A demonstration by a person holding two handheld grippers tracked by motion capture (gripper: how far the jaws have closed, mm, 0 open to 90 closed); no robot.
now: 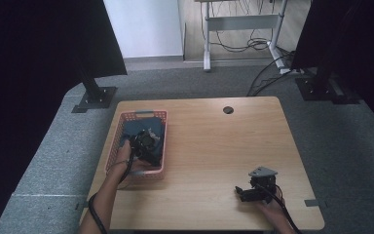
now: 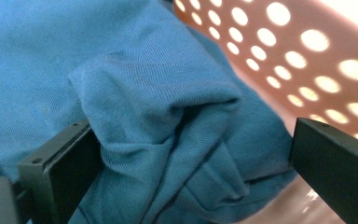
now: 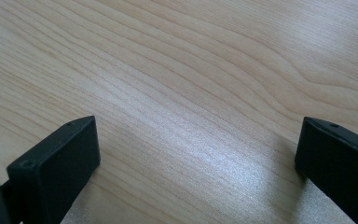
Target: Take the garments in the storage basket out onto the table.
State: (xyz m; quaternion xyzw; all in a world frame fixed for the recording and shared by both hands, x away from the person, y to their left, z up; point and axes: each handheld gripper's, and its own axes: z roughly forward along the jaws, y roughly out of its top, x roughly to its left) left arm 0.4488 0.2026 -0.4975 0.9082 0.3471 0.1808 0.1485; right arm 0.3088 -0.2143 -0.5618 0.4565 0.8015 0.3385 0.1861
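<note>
Wooden table (image 1: 209, 161) on grey carpet, black curtains either side, desk frame with loose cables at the back wall.

High view: pink perforated basket (image 1: 128, 118) sits at the table's left edge, blue cloth (image 1: 131, 127) folded inside it. Left gripper (image 1: 146, 144) is down in the basket on top of the cloth. Right gripper (image 1: 246, 191) rests near the table's front right corner, well apart from the basket, nothing near its jaws. Small dark round grommet (image 1: 228, 109) at the table's far edge.

Left gripper view: left gripper (image 2: 186, 172) jaws spread wide, a raised fold of the blue cloth (image 2: 158, 116) sits between them. The left jaw touches the fabric; the right jaw is clear of it, basket wall (image 2: 307, 51) just behind. Nothing pinched yet. How many layers lie under that fold is hard to tell from here, probably two.

Right gripper view: right gripper (image 3: 196, 163) jaws released, wide apart, bare wood (image 3: 191, 70) under them.

Step in hand looks like grabbing the cloth to lift it out. To do it well: centre the ridge between the jaws, push down a little so both pads bite the full fold, not a single layer, then close. Keep the right jaw off the basket wall or the basket will come up too. Lift straight up.

No brand, label or writing readable on the cloth, basket or grippers.
</note>
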